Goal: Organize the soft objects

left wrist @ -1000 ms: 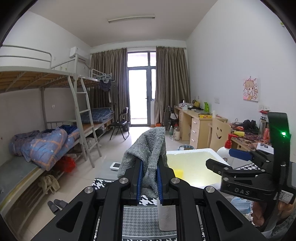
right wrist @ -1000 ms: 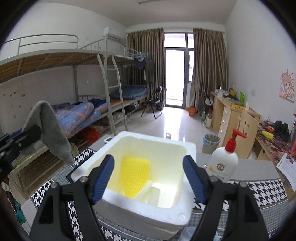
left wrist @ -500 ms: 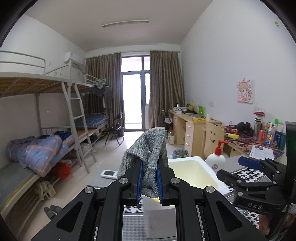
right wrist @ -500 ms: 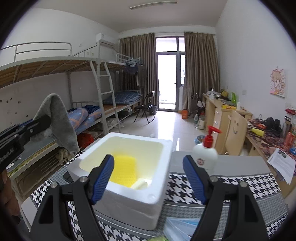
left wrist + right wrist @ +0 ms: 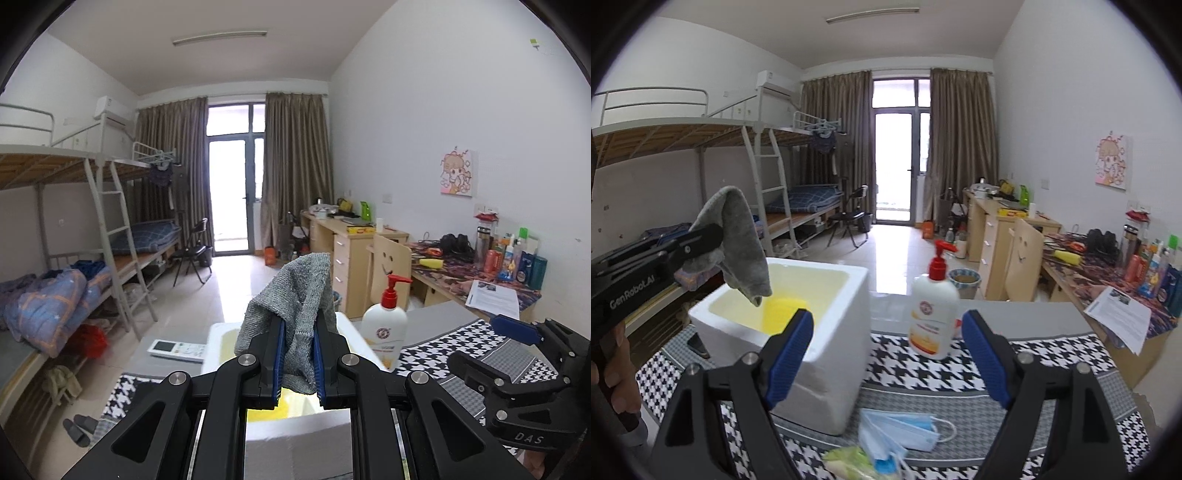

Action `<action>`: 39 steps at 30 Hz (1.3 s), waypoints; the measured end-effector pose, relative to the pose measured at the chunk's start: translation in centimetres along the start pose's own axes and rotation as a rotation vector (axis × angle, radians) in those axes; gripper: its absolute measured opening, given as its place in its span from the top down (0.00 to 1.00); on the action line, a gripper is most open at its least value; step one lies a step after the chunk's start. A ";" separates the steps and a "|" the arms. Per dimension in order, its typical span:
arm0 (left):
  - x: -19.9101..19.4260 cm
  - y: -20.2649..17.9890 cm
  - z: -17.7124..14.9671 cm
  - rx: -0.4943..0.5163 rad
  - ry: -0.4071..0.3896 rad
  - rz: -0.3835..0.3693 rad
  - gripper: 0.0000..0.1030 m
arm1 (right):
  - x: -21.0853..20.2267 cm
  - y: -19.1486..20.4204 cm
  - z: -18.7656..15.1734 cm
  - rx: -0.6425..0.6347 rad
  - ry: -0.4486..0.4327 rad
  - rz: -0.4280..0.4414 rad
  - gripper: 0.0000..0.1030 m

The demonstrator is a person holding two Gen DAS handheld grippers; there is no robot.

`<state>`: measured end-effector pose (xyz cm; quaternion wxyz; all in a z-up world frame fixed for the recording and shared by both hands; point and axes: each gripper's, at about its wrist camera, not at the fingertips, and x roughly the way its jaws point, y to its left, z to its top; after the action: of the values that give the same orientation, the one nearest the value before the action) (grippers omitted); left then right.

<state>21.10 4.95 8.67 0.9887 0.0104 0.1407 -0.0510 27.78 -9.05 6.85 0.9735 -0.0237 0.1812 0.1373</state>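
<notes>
A grey knitted cloth (image 5: 295, 306) is pinched between the blue pads of my left gripper (image 5: 298, 354), which is shut on it. In the right wrist view the cloth (image 5: 738, 236) hangs from the left gripper (image 5: 701, 240) over the left side of a white foam box (image 5: 849, 280). A yellow sponge (image 5: 783, 310) lies inside the box. My right gripper (image 5: 886, 332) is right of the box, its jaws opening wide with nothing between them. Blue face masks (image 5: 901, 432) and a green soft item (image 5: 849, 459) lie on the table below it.
A white pump bottle with a red top (image 5: 932, 306) stands right of the box on the houndstooth table cover (image 5: 1034, 354). A white remote (image 5: 177, 349) lies beyond the box. A dark flat object (image 5: 698, 345) lies left of it. A hand (image 5: 613, 376) holds the left gripper.
Both views have swung, so the box now sits further left in the right wrist view. The cloth has come over the box's opening. The right jaws stand slightly wider.
</notes>
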 end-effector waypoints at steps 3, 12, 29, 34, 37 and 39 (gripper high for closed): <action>0.5 -0.2 0.2 -0.009 0.005 -0.009 0.86 | -0.2 -1.1 -0.5 0.011 0.002 -0.017 0.17; 2.1 -0.8 0.2 -0.013 0.043 -0.020 0.86 | -0.2 -2.7 -1.1 0.035 0.012 -0.043 0.17; 4.1 0.1 -0.1 -0.077 0.076 0.072 0.02 | 0.7 -3.4 -1.4 0.046 0.027 -0.030 0.17; 3.6 -0.3 0.0 -0.065 0.059 0.085 0.01 | 0.6 -3.3 -1.5 0.042 0.024 -0.025 0.17; 3.6 -0.4 -0.1 -0.059 0.068 0.091 0.01 | 0.4 -3.1 -1.5 0.040 0.021 -0.024 0.17; 3.2 -0.4 -0.2 -0.057 0.067 0.090 0.01 | 0.1 -3.1 -1.5 0.039 0.018 -0.023 0.17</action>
<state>24.11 4.23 7.58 0.9846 -0.0096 0.1746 -0.0021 28.19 -12.12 5.42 0.9737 -0.0082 0.1922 0.1222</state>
